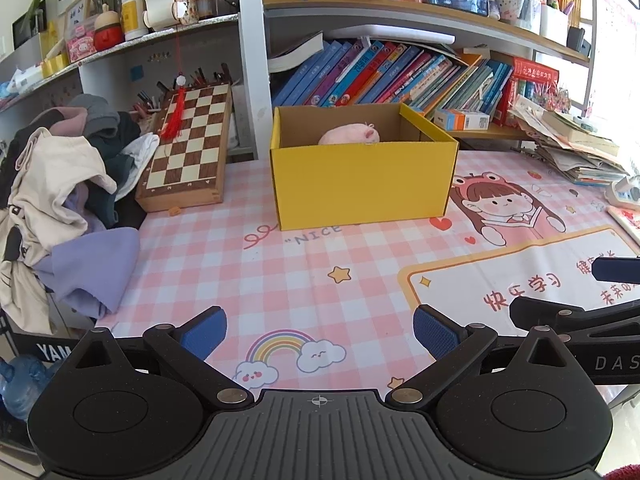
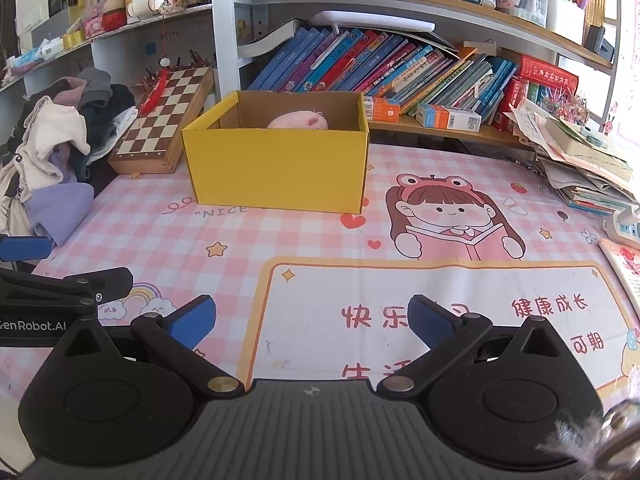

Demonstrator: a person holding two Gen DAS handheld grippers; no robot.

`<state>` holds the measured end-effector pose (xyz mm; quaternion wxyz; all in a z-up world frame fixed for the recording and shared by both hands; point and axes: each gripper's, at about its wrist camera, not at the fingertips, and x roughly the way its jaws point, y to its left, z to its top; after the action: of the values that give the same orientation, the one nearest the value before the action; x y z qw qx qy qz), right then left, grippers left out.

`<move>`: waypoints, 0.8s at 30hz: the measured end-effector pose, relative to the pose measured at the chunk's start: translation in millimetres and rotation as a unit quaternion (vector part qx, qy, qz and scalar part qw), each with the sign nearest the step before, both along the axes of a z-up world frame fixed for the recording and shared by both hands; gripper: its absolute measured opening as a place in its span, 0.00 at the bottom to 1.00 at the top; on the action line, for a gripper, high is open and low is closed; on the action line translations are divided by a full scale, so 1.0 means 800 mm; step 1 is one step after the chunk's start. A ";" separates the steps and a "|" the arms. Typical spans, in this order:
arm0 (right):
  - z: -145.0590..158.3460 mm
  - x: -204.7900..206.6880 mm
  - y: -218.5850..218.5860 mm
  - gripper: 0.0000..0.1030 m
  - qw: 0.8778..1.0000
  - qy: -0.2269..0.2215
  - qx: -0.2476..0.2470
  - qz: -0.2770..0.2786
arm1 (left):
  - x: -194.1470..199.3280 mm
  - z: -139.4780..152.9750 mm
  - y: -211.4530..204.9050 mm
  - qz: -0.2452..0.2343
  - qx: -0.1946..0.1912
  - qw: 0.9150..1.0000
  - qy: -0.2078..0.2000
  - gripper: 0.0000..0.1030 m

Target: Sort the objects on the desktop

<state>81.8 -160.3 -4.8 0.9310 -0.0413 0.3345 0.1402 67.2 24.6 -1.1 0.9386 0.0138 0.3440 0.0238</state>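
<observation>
Yellow cardboard box (image 1: 362, 184) already holds a pink plush toy (image 1: 352, 135); little seems left to sort.

The box stands at the back of the counter (image 1: 280, 280) on its pink checked mat, beside a wooden chessboard (image 1: 188, 148) and a heap of clothes (image 1: 60, 200). Left tongs (image 1: 320, 334) and right tongs (image 2: 312, 320) hover low over the near edge, level, side by side, both spread apart and empty.
</observation>
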 end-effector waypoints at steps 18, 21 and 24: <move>-0.004 0.002 0.006 1.00 1.000 0.010 -0.004 0.005 | 0.001 -0.005 0.005 0.009 0.002 1.000 0.012 0.99; -0.005 0.002 0.007 1.00 1.000 0.009 -0.004 0.005 | 0.002 -0.005 0.006 0.011 0.002 1.000 0.013 1.00; -0.006 0.002 0.007 1.00 1.000 0.010 -0.004 0.005 | 0.001 -0.005 0.006 0.013 0.005 1.000 0.011 1.00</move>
<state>83.4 -154.5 -9.9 0.9267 -0.0454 0.3442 0.1438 68.2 29.3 -4.7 0.9341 0.0142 0.3547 0.0378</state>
